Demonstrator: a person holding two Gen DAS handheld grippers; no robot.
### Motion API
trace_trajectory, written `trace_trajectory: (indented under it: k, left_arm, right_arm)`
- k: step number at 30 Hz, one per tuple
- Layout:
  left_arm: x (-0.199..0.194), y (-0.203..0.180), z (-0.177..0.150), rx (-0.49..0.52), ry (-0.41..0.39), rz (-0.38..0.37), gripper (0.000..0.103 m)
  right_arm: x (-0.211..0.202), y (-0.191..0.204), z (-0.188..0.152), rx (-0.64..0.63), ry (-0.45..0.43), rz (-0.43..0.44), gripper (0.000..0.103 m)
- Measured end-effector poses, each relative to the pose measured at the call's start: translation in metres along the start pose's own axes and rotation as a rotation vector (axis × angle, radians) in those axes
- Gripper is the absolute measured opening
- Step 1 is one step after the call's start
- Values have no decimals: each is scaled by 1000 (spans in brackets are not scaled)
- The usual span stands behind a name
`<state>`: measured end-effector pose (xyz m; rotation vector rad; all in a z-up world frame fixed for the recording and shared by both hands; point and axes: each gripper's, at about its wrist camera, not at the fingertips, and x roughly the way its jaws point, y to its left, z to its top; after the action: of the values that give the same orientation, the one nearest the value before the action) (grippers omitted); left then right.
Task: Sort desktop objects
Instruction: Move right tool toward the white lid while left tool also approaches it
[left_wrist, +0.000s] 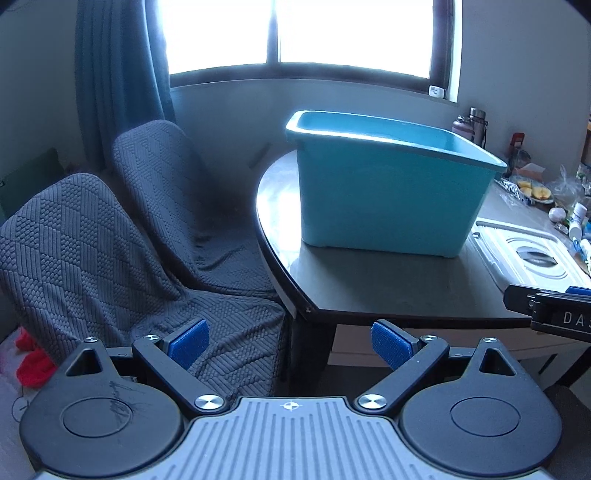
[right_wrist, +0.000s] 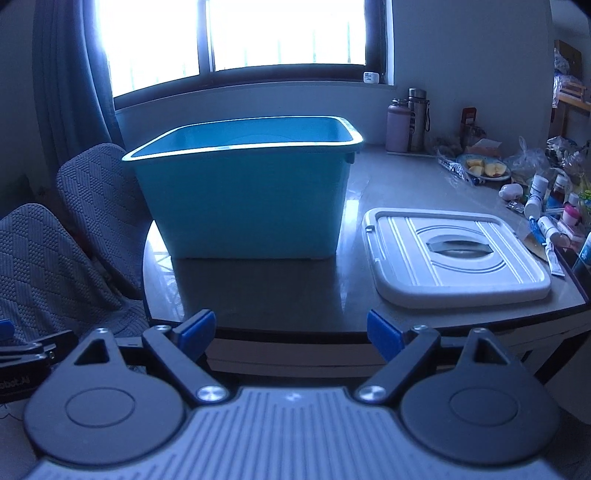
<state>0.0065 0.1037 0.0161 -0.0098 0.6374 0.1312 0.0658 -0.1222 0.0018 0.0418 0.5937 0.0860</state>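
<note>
While both tilt downward, left gripper (left_wrist: 290, 345) and right gripper (right_wrist: 291, 332) gape empty before the table (right_wrist: 295, 295).

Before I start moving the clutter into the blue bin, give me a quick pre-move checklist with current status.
1. Left tongs open, nothing between them: ok.
2. Right tongs open, nothing between them: ok.
3. Blue bin upright, lid off: ok.
4. White lid flat on the table, beside the bin: ok.
5. Bin interior free: cannot tell, bottom hidden.
6. Small bottles at the table's right side, not yet between either tongs: not ok.
</note>
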Motion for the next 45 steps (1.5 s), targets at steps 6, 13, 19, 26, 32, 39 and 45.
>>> trace_trajectory:
  k: [6,13,19,26,32,39,45]
  left_arm:
    - [2,-6,-5,51,41,-34,96]
    - [12,-26,-8,64,80,-52,96]
    - [18,-52,-8,76,78,-73,96]
    - [29,-96,-2,89,89,-81,96]
    - [45,-146,9,95,103,-92,96]
    - [63,-213,19,91,115,-113,96]
    - [71,-264,24,100,110,-128,96]
  right_arm:
    - [-5,-3,-17,8,34,18,89]
    - [-8,-26,-24,35,61,-21,89]
    - [-6,-48,-22,38,60,-34,89]
    - [3,-85,-13,42,72,-33,89]
    - [12,-128,-3,48,87,-34,89]
    - [20,-185,9,48,88,-53,89]
    - [23,-231,14,54,86,-70,89]
